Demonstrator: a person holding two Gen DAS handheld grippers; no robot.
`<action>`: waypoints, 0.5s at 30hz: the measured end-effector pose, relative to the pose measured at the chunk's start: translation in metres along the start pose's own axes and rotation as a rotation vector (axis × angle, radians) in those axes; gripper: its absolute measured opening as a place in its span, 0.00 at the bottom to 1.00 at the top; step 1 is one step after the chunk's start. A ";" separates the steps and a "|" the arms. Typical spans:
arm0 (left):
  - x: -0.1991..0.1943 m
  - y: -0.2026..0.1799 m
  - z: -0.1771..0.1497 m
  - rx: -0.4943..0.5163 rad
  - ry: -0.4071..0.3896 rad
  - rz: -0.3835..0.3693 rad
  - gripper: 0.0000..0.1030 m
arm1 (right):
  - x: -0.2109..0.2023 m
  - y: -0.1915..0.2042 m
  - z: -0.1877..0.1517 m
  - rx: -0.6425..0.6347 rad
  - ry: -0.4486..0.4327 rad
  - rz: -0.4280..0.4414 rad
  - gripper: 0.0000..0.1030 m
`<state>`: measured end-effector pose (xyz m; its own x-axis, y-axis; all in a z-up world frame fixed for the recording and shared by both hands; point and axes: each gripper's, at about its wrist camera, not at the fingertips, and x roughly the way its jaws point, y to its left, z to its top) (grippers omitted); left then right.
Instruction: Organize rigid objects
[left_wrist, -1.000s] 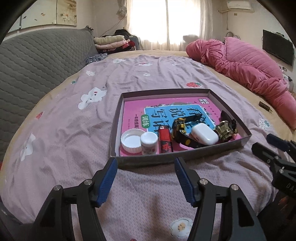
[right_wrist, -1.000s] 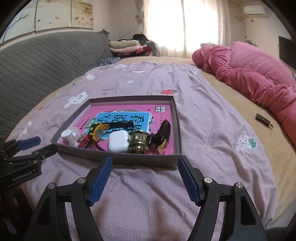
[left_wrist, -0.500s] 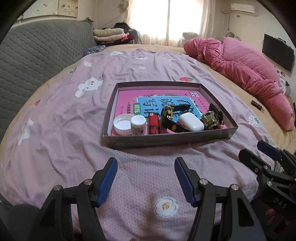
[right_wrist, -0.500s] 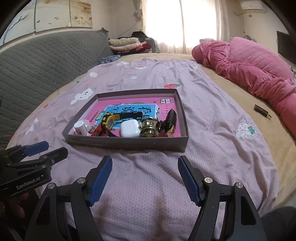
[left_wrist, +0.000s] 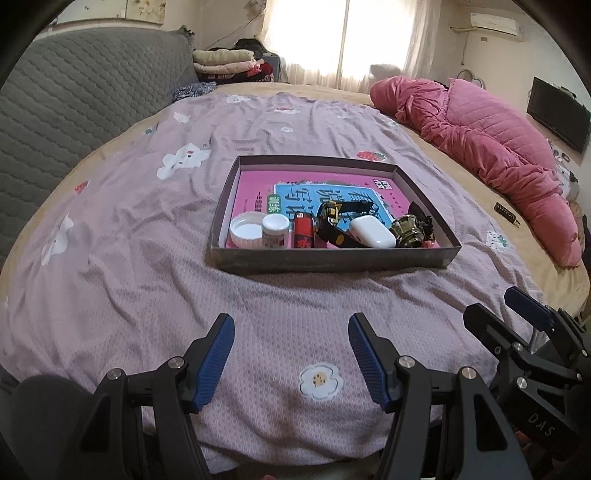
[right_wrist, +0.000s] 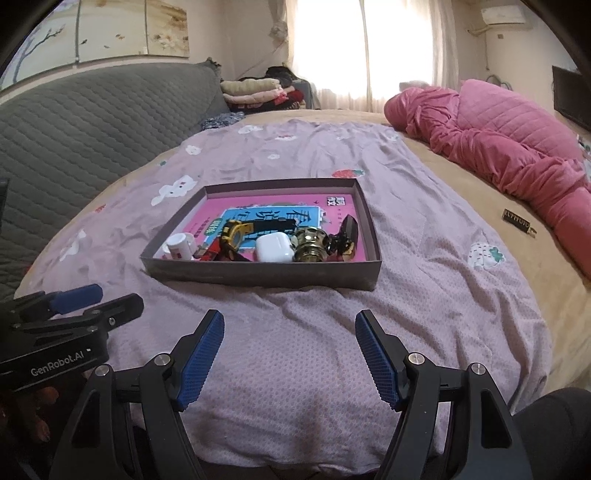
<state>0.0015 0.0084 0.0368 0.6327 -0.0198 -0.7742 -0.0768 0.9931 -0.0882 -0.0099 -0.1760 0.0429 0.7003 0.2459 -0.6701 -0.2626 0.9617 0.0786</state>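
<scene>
Both grippers empty, fingers spread wide: left gripper (left_wrist: 290, 349), right gripper (right_wrist: 290, 345), hovering over the bedsheet (left_wrist: 140, 229), well short of the cardboard tray (left_wrist: 332, 260). Earbud case (left_wrist: 372, 232), brass knob (right_wrist: 310, 245) and watch (left_wrist: 332, 218) sit crowded, touching. Risk: a wide grasp nudges neighbours, or the soft bed tips the tray.

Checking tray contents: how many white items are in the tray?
3, all along the near wall of the tray: white lid at left, small white bottle beside it, white earbud case right of centre. Others could be hidden.

Left tongs (left_wrist: 290, 354) and right tongs (right_wrist: 290, 350) hang spread, holding nothing.
</scene>
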 end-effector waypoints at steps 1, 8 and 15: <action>-0.002 0.001 -0.002 -0.009 0.004 -0.001 0.62 | -0.002 0.001 -0.001 0.002 -0.001 0.005 0.72; 0.002 -0.002 -0.006 0.000 0.022 0.007 0.62 | 0.001 0.002 -0.002 -0.001 0.006 0.005 0.73; 0.007 -0.004 -0.007 0.011 0.028 0.012 0.62 | 0.009 0.000 -0.005 0.006 0.019 0.001 0.73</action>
<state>0.0012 0.0037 0.0277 0.6099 -0.0107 -0.7924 -0.0756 0.9946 -0.0716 -0.0071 -0.1740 0.0335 0.6875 0.2445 -0.6838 -0.2591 0.9622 0.0836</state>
